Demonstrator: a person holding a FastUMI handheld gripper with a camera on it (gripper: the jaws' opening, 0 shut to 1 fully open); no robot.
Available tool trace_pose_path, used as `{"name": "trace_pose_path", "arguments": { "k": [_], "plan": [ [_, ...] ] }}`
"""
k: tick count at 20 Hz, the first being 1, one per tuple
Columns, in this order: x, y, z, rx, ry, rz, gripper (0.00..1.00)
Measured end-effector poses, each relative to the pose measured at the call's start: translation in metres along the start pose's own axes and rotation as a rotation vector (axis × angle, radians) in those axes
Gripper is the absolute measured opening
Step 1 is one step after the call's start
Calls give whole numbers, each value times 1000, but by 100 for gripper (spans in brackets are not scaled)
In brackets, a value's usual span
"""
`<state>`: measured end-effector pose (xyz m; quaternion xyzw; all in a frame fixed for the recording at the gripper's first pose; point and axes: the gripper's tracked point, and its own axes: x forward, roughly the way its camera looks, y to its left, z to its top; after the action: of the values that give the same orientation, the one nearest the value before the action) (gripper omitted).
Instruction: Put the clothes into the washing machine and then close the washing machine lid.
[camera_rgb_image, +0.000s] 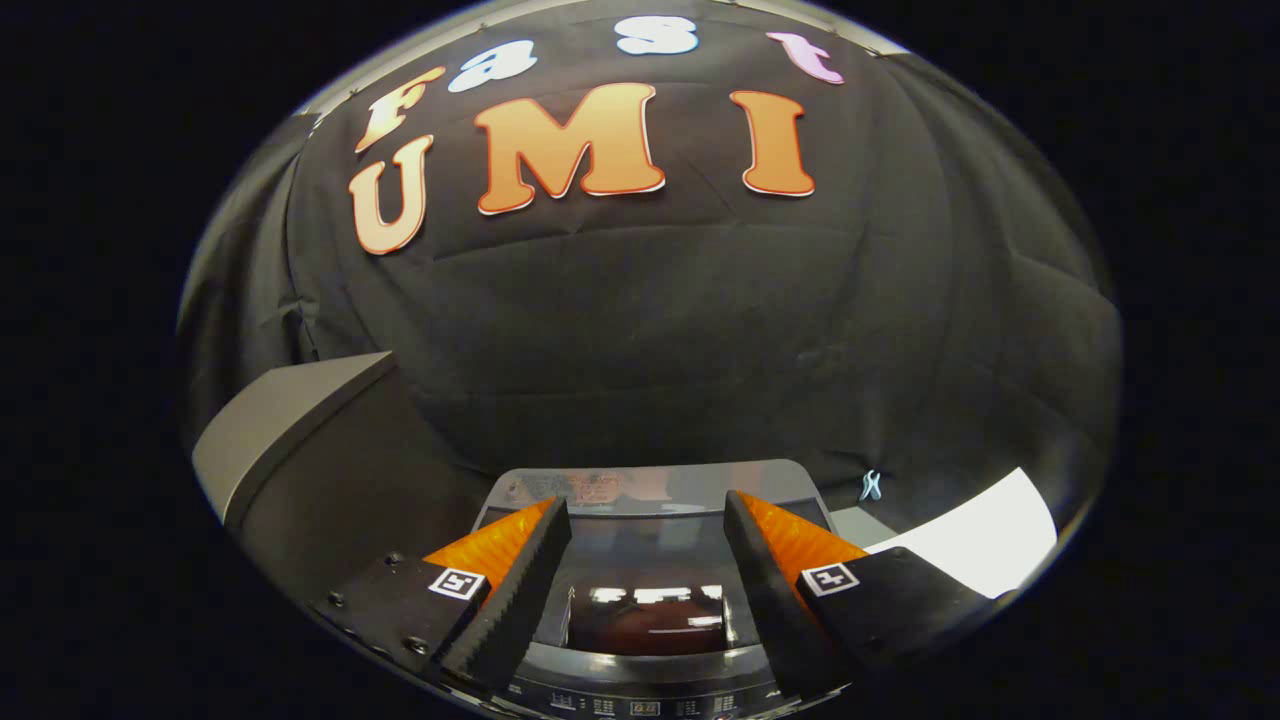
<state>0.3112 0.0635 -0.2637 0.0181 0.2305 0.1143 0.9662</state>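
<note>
The gripper (648, 515) has its fingers spread wide with nothing held between them; both fingers (515, 590) point forward over the top of the washing machine (650, 690).

Between the fingers lies the washing machine lid (645, 565), closed and flat, with a dark glossy window that reflects overhead lights. The lid's long axis appears to run from the control panel (640, 706), at the near edge below the fingers, back to the far edge with its pale strip; fisheye distortion makes this hard to confirm. Whether clothes lie under the window cannot be told.

Left of the machine, just beside it, stands a tall grey box (300, 430) with a sloping top. At the machine's right far corner lies a white sheet (985, 545). Near it, a small pale clip (870, 486) sits against the black cloth wall (640, 330), which rises directly behind the machine.
</note>
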Motion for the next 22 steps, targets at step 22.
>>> {"name": "trace_pose_path", "arguments": {
  "k": [22],
  "plan": [
    [-220,33,115,-3,-338,14,96]
  ]
}}
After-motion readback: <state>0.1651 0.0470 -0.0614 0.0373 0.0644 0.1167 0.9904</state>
